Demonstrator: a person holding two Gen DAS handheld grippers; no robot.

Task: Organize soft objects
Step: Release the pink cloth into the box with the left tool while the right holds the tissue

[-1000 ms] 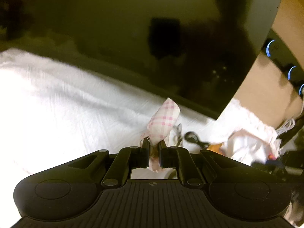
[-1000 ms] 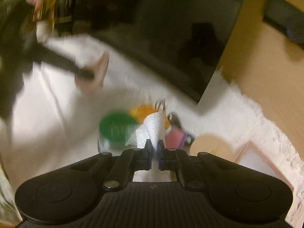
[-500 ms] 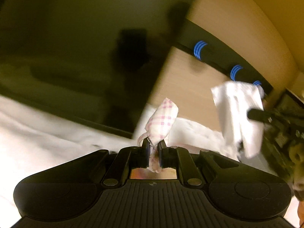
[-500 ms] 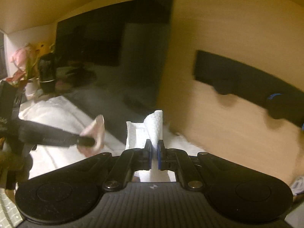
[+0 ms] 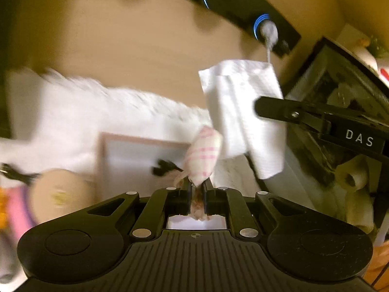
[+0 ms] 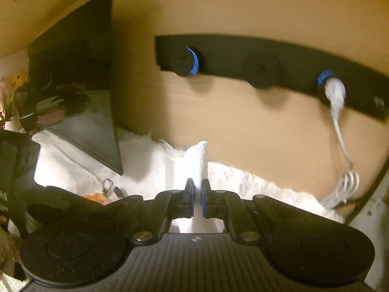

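Observation:
My left gripper (image 5: pixel 197 186) is shut on a small pink-and-white checked cloth (image 5: pixel 203 157), held in the air above a pink-rimmed white tray (image 5: pixel 136 155). My right gripper (image 6: pixel 198 185) is shut on a folded white paper towel (image 6: pixel 192 165). In the left wrist view the right gripper (image 5: pixel 260 108) comes in from the right with the paper towel (image 5: pixel 240 119) hanging from it, close above and right of the checked cloth.
A white fluffy cover (image 5: pixel 80 107) lies over the table against a wooden wall. A black power strip (image 6: pixel 267 63) with blue-lit sockets and a white plug (image 6: pixel 335 92) is on the wall. A dark screen (image 6: pixel 80 73) stands left. A tissue roll (image 5: pixel 352 177) lies right.
Both grippers have swung to the right, away from the dark screen toward the wall and the tray. The paper towel and the checked cloth have come close together. Both grips are unchanged.

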